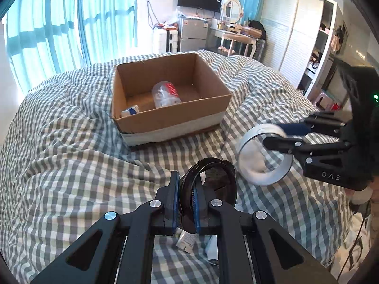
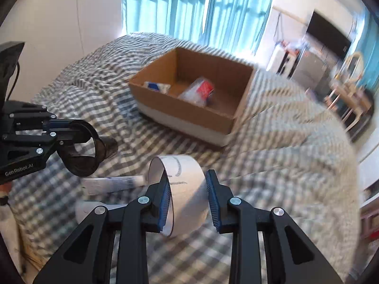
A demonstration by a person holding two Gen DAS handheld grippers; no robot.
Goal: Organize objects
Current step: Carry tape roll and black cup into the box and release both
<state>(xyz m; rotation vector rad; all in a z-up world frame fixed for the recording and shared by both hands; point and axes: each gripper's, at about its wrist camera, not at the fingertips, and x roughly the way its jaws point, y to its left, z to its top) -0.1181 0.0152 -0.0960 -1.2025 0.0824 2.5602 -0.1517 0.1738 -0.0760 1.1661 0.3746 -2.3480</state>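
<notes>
**Kid:** What are you doing now?

**Me:** I'm tidying up. I think this is the carrying step. The big soft bed (image 1: 71, 146) has a puffy checked cover with lots of wrinkles. On it sits a brown cardboard box (image 1: 170, 120), open on top, stiff and square. A clear plastic bottle (image 1: 165, 94) and a small white and blue pack (image 1: 130, 112) lie inside it.

**Kid:** What do you hold?

**Me:** My right gripper (image 2: 188, 201) pinches a white round ring (image 2: 187, 189), smooth and hollow. My left gripper (image 1: 186, 201) pinches the rim of a black round ring (image 1: 213, 177), dark and shiny. Both are up off the cover, near the box, not in it.

**Kid:** What's next?

**Me:** I guess I move each ring over the box, then let go. White tubes (image 2: 113, 184) lie on the cover too.
</notes>
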